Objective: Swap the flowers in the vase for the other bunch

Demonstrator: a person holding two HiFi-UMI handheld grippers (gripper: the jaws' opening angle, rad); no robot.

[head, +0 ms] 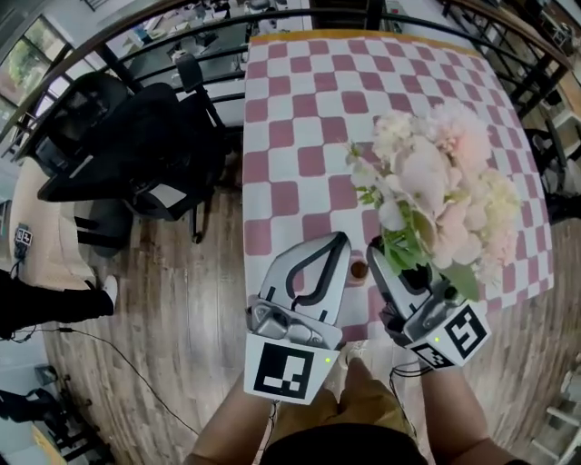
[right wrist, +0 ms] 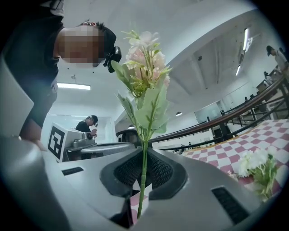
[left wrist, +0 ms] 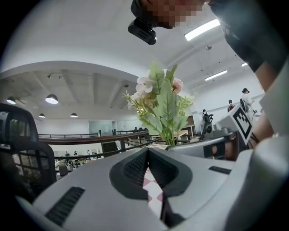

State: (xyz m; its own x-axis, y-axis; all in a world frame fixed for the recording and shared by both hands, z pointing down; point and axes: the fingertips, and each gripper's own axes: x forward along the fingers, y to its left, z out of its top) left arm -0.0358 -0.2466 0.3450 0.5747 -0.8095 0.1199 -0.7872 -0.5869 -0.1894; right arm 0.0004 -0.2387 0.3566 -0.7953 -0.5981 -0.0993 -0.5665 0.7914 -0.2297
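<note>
My right gripper (head: 375, 247) is shut on the thin green stem (right wrist: 143, 173) of a bunch of pale pink and white flowers (head: 440, 195). The bunch stands upright from the jaws (right wrist: 143, 67), over the near right part of the pink-and-white checked table (head: 300, 118). Close on its left, my left gripper (head: 342, 240) is shut with nothing between its jaws; from the left gripper view (left wrist: 147, 151) the held bunch (left wrist: 159, 101) rises just beyond its tips. A small brown round thing (head: 359, 270) sits on the cloth between the two grippers. Another white bunch (right wrist: 255, 164) lies on the table to the right.
Black office chairs (head: 123, 136) stand on the wooden floor left of the table. A dark railing (head: 182, 27) runs behind the table's far edge. The table's near edge lies right under both grippers. A person (right wrist: 90, 124) stands in the background of the right gripper view.
</note>
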